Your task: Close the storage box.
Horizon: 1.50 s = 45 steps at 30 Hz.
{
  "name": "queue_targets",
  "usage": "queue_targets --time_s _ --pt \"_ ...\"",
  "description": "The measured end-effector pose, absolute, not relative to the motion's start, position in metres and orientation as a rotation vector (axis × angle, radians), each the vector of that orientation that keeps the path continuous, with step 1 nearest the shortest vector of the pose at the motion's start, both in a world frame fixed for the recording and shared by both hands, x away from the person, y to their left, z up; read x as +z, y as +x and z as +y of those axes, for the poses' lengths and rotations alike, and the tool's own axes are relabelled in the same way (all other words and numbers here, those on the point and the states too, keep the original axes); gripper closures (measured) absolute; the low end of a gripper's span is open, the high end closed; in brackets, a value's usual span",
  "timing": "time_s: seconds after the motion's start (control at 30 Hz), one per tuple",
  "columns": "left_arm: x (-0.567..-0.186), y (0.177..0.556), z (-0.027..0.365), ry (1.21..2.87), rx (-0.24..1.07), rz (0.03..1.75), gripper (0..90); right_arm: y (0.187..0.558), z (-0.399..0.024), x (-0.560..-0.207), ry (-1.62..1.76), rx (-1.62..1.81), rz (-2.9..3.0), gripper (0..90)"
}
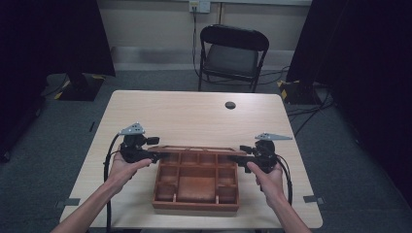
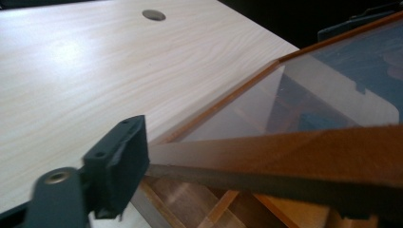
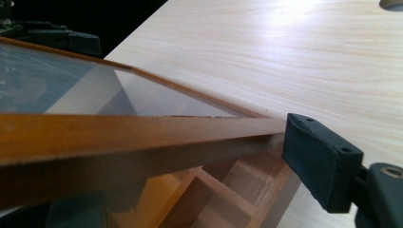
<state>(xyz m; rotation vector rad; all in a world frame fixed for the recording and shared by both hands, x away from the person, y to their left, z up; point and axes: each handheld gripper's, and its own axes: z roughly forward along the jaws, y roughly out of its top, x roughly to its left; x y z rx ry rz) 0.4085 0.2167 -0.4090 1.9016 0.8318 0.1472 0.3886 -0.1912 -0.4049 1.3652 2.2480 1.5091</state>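
A brown wooden box [image 1: 197, 187] with several compartments sits on the near half of the table. Its lid [image 1: 197, 148], a wooden frame around a clear pane, is tilted up above the box's far part. My left gripper [image 1: 162, 156] is shut on the lid's left side and my right gripper [image 1: 233, 158] on its right side. In the left gripper view the lid frame [image 2: 285, 152] runs from one black pad [image 2: 119, 161] across the picture, with compartments [image 2: 190, 204] below. The right gripper view shows the lid frame [image 3: 119, 133] meeting the pad [image 3: 323, 161]; the other jaw is hidden in both.
The pale wooden table [image 1: 194, 116] has a round cable hole [image 1: 230, 105] at the far right. A black folding chair [image 1: 233, 53] stands behind the table. Cables trail from both grippers along the person's forearms. Bare tabletop lies beyond the box.
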Motion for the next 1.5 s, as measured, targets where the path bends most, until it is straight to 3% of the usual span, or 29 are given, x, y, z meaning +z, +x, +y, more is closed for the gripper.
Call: queue_targets --time_s 1.03,1.5 --pt "-0.408 0.393 0.217 1.895 0.159 0.806 18.0 0.390 -0.229 -0.407 1.481 1.295 2.190 35.4" --pt "-0.414 0.389 0.216 1.902 0.179 0.804 16.5 0.399 -0.202 -0.355 1.266 1.437 2.250 33.8"
